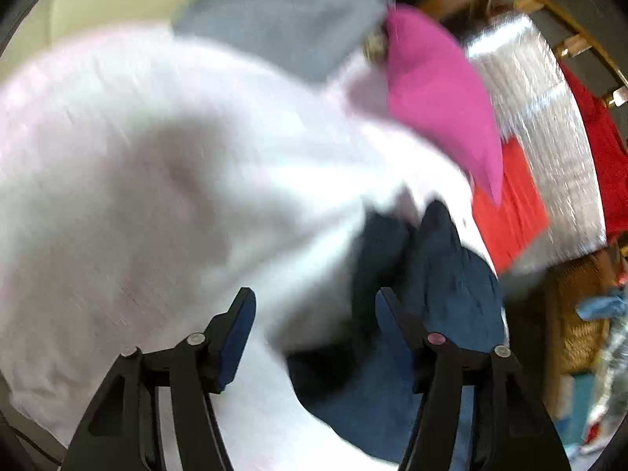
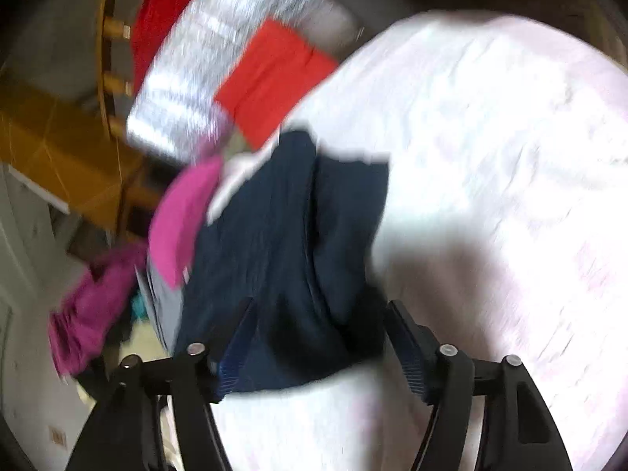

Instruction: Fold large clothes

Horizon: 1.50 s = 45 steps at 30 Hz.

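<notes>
A dark navy fabric garment (image 2: 282, 251) lies bunched in soft folds on a pale pink bed sheet (image 2: 490, 157), near both cameras. It looks limp and light, likely to sag and slide when lifted, so a hem edge or corner seems the best place to pinch. The right gripper (image 2: 318, 337) has its fingers spread apart, with navy cloth lying between them, not pinched. The left gripper (image 1: 314, 325) is likewise spread wide, just beside the garment's left edge. Farther off lie a bright pink cloth (image 1: 439, 98), a folded red cloth (image 2: 274, 78) and a grey cloth (image 1: 282, 23). Both views are motion-blurred.
</notes>
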Motion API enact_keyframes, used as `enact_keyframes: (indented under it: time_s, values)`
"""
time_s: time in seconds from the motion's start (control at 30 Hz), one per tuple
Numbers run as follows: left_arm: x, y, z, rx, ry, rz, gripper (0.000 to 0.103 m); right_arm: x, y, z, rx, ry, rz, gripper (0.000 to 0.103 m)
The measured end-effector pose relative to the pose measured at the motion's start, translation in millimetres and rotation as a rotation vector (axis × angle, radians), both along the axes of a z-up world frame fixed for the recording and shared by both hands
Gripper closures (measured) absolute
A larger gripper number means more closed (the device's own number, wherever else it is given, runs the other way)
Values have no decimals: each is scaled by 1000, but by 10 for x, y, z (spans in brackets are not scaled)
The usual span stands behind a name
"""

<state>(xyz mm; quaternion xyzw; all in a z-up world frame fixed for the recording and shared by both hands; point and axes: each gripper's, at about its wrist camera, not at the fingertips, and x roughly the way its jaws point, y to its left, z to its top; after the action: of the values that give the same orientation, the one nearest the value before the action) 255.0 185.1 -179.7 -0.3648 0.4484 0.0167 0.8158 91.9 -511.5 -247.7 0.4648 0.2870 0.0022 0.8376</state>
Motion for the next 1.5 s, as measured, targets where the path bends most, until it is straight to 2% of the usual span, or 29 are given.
enact_keyframes:
  time_s: [0.07, 0.13, 0.23, 0.33, 0.43, 0.53, 0.6, 0.67, 0.7, 0.8, 0.83, 0.9, 0.93, 0.97, 1.0, 1.1, 1.2, 1.23, 1.27, 1.33, 1.4, 1.5]
  values:
    - [53, -37, 29, 14, -42, -17, 31, 155, -95, -31, 23, 1, -22, 25]
    - [149, -160, -47, -14, -41, -88, 31, 357, -159, -126, 53, 19, -16, 25]
    - [443, -441, -202, -64, -10, -194, 30, 657, -160, -288, 82, 63, 1, 25]
    - [632, -640, -385, -90, 42, -242, 27, 849, -106, -369, 79, 87, 31, 25]
    - [736, -761, -538, -145, 78, -287, 24, 983, 44, -324, 41, 74, 65, 26]
    - [790, -838, -532, -144, 48, -297, 24, 1149, 280, -232, -82, 118, 116, 38]
    - [814, -948, -500, -187, 19, -343, 28, 1184, 381, -138, -144, 119, 121, 46]
    - [802, -1051, -389, -98, -13, -345, 41, 1166, 452, 23, -193, 82, 119, 57]
    - [803, -1092, -345, -73, -29, -355, 48, 1147, 490, 112, -218, 55, 119, 59]
    - [784, -1162, -214, -57, -83, -369, 50, 1067, 592, 279, -282, -15, 102, 59]
    - [784, -1194, -191, -34, -90, -376, 50, 1063, 602, 236, -295, -5, 98, 59]
    - [812, -1198, -250, -8, -50, -362, 47, 1133, 593, 66, -310, 75, 87, 59]
    - [833, -1177, -327, -14, -13, -350, 37, 1155, 548, -78, -285, 130, 80, 55]
    - [860, -1152, -401, -29, 26, -341, 33, 1140, 517, -131, -254, 137, 75, 49]
    - [872, -1119, -445, -45, 50, -330, 29, 1105, 503, -151, -214, 133, 65, 47]
    - [822, -1069, -391, -69, 59, -308, 30, 971, 462, -55, -172, 119, 49, 38]
    - [670, -1009, -145, -9, -16, -250, 30, 735, 424, 137, -209, 93, 22, 34]
    - [597, -978, -57, 22, -46, -231, 29, 581, 411, 212, -217, 66, 7, 30]
    - [498, -978, 53, 63, -81, -218, 29, 515, 398, 256, -216, 51, -3, 27]
    - [310, -947, 171, 118, -124, -211, 27, 212, 383, 337, -193, 15, -15, 26]
    - [118, -986, 221, 117, -138, -215, 25, 50, 428, 398, -162, -11, 2, 26]
    - [-168, -1089, 164, 53, -132, -235, 24, -107, 580, 380, -91, -33, 53, 19]
